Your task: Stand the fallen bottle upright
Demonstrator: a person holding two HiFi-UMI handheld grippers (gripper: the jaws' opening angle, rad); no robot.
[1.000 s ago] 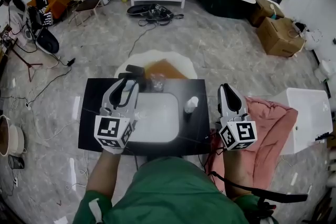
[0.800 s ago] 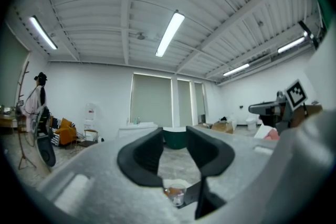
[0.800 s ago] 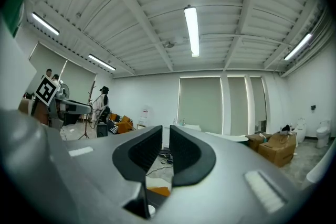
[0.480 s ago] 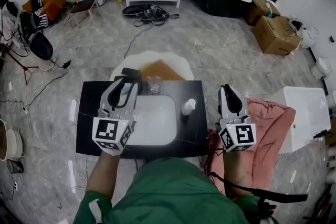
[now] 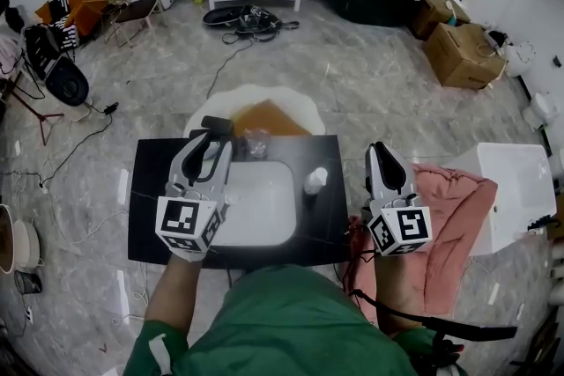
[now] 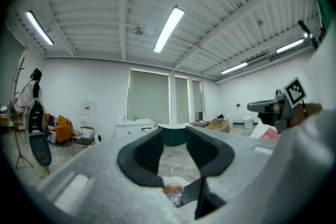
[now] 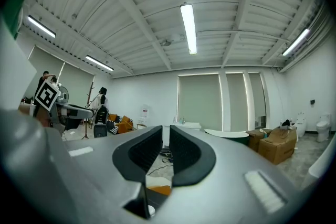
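Observation:
A small bottle with a white cap [image 5: 315, 181] is on the black countertop [image 5: 154, 189], just right of the white sink basin [image 5: 260, 202]; from above it looks upright. My left gripper [image 5: 211, 142] hovers over the basin's left rim, open, with nothing between its jaws [image 6: 173, 147]. My right gripper [image 5: 381, 149] hangs at the counter's right edge, apart from the bottle, its jaws [image 7: 166, 152] a narrow slit apart and empty. In the right gripper view a white cap [image 7: 151, 211] peeks in at the bottom.
A clear glass [image 5: 256, 141] [image 6: 175, 195] stands behind the basin, next to a black fitting [image 5: 216, 122]. Past the counter a brown cloth [image 5: 269, 115] lies on a white round mat. A pink cloth [image 5: 449, 216] and a white box [image 5: 520, 194] are at the right.
Only the head view has shifted a little; neither gripper nor the bottle has visibly moved on the counter.

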